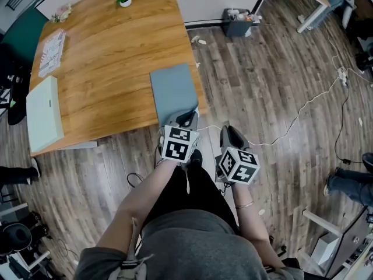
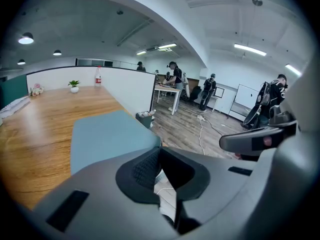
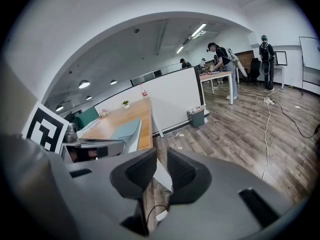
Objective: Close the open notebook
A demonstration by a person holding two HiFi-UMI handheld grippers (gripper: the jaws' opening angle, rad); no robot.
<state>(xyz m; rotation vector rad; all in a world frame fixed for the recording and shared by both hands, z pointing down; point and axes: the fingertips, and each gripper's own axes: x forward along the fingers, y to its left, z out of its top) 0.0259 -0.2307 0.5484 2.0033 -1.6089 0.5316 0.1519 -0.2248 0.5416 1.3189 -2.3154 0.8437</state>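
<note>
Hovering at the near right corner of the wooden table (image 1: 105, 63), my left gripper (image 1: 187, 119) has its jaws together on nothing, just beside the near edge of the grey-blue notebook (image 1: 173, 89), which lies closed. My right gripper (image 1: 232, 133) hangs over the floor (image 1: 280, 86) to the right, jaws slightly apart, empty.

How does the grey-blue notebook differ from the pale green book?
The grey-blue notebook lies at the wooden table's near right corner, the pale green book along its left edge. The grey-blue one is darker and wider, the green one narrower. Both lie closed and flat.
</note>
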